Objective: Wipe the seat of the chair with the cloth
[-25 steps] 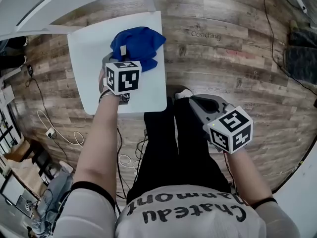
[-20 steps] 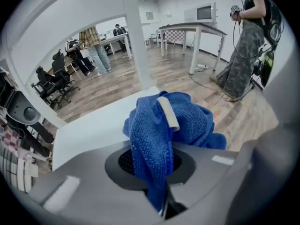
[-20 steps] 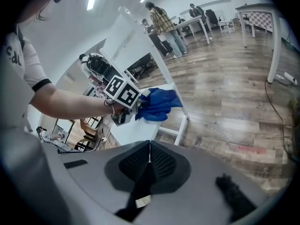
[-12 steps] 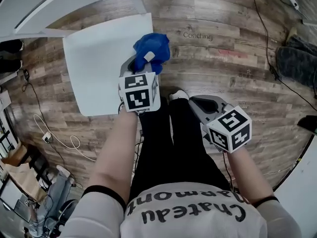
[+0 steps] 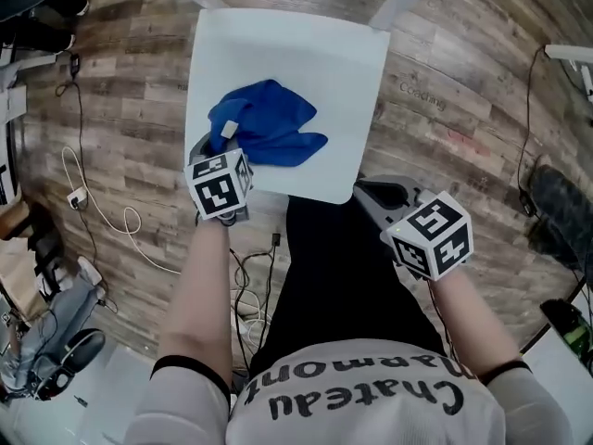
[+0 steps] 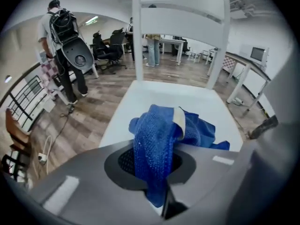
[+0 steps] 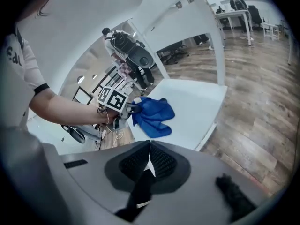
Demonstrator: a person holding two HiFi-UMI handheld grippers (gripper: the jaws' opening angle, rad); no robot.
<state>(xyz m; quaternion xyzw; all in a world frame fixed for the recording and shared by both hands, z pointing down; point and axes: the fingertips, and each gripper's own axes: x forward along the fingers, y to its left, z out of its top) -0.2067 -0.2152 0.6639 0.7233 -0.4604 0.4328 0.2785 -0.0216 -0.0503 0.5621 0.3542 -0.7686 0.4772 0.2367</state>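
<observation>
Two grippers are in view, but only the left gripper (image 5: pixel 219 146) is at work: its jaws are clenched on one end of the blue cloth (image 5: pixel 267 133), which comes up between them in the left gripper view. The rest of the cloth lies bunched on the white seat (image 5: pixel 315 54) of the chair, just ahead of this gripper and a little to its right, and its long axis runs that way too. Most of the bare seat spreads ahead and to the right of the tool, so I judge the next stroke should go there. The right gripper (image 5: pixel 380 193) has its jaws pressed together on nothing and hangs off the seat's near edge, farther from the cloth.
</observation>
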